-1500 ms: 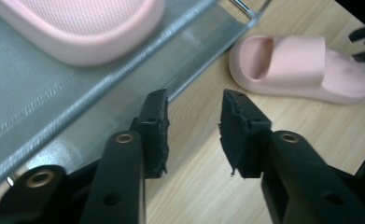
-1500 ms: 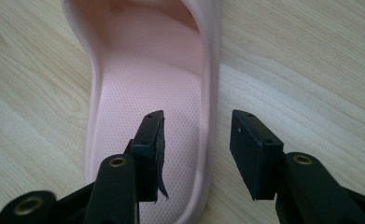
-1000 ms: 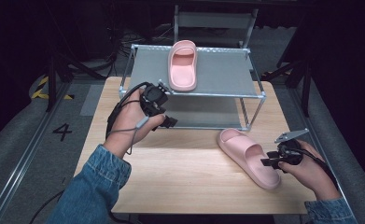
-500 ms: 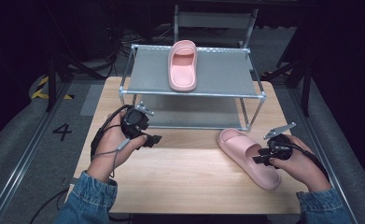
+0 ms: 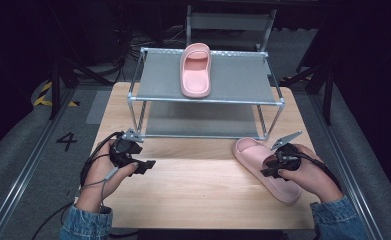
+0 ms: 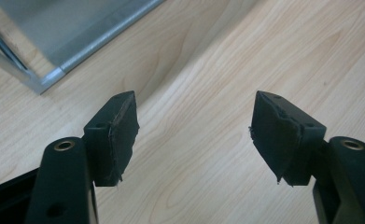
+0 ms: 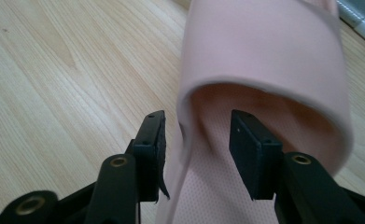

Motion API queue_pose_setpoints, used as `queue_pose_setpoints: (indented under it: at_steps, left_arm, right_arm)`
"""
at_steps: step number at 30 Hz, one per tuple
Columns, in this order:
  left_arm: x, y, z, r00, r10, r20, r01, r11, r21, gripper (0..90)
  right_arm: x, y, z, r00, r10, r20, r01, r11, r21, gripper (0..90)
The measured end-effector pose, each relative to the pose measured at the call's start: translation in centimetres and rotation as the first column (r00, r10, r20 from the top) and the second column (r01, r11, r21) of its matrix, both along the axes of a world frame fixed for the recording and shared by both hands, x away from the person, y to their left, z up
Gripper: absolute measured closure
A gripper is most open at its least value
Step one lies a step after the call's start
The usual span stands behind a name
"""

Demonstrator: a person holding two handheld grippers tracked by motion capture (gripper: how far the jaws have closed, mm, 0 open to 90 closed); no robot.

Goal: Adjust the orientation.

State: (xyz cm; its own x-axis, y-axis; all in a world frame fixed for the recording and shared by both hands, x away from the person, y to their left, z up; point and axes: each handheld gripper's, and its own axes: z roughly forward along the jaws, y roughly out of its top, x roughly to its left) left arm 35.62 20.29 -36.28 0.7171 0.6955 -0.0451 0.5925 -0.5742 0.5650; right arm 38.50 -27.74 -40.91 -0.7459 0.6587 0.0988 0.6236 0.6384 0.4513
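A pink slipper lies on the wooden table at the right front, its strap rising close ahead in the right gripper view. My right gripper straddles the strap's side wall. One pad is outside and one inside the opening, with a small gap on each side. Its jaws have just been closing. A second pink slipper rests on top of the metal rack. My left gripper hangs low over bare wood at the left front. Its jaws have just been opening and hold nothing.
The rack's lower shelf is bare, and its front left corner post stands close ahead of the left gripper. Dark floor, cables and a rail with a "4" mark lie left of the table.
My left hand has come down and back from the rack's front left corner toward the table's left front. My right hand has slid left onto the slipper's strap.
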Motion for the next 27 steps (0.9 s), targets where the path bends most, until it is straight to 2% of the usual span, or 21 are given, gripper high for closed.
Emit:
queue_pose_setpoints:
  at_steps: [4, 7, 9, 14, 21, 23, 27]
  left_arm:
    - [-0.6, 0.8, -0.4, 0.9998, 0.012, 0.014, -0.012, 0.9999, -0.010, 32.0]
    - [-0.5, 1.2, -0.6, 1.0000, 0.006, 0.006, -0.006, 0.9999, -0.016, 31.6]
    - [-0.6, 1.6, -0.6, 0.9997, 0.022, 0.003, -0.022, 0.9994, -0.025, 31.3]
    - [-0.6, 2.7, -1.4, 0.9990, 0.044, -0.013, -0.044, 0.9990, -0.007, 30.9]
    - [-0.3, 3.6, -2.3, 0.9983, 0.054, -0.022, -0.054, 0.9985, -0.002, 30.7]
    - [-0.2, 4.1, -2.6, 0.9977, 0.058, -0.036, -0.057, 0.9982, 0.015, 30.7]
    - [-0.1, 4.5, -3.1, 0.9950, 0.083, -0.055, -0.082, 0.9963, 0.025, 29.3]
  right_arm:
    - [0.2, 1.0, -0.1, 1.0000, 0.005, 0.004, -0.005, 1.0000, -0.005, 65.6]
    - [0.3, 1.6, -0.3, 0.9998, 0.017, 0.008, -0.017, 0.9996, -0.021, 70.8]
    - [0.4, 2.0, -0.4, 0.9999, 0.015, 0.003, -0.015, 0.9992, -0.038, 74.0]
    - [0.5, 2.5, -0.4, 0.9998, 0.006, 0.017, -0.005, 0.9968, -0.079, 81.4]
    - [0.5, 2.8, -0.3, 0.9998, -0.018, 0.010, 0.019, 0.9953, -0.095, 83.8]
    - [0.5, 2.9, -0.1, 0.9996, -0.024, 0.014, 0.025, 0.9941, -0.106, 84.1]
    - [0.4, 3.2, 0.6, 0.9998, -0.020, 0.005, 0.021, 0.9969, -0.076, 84.3]
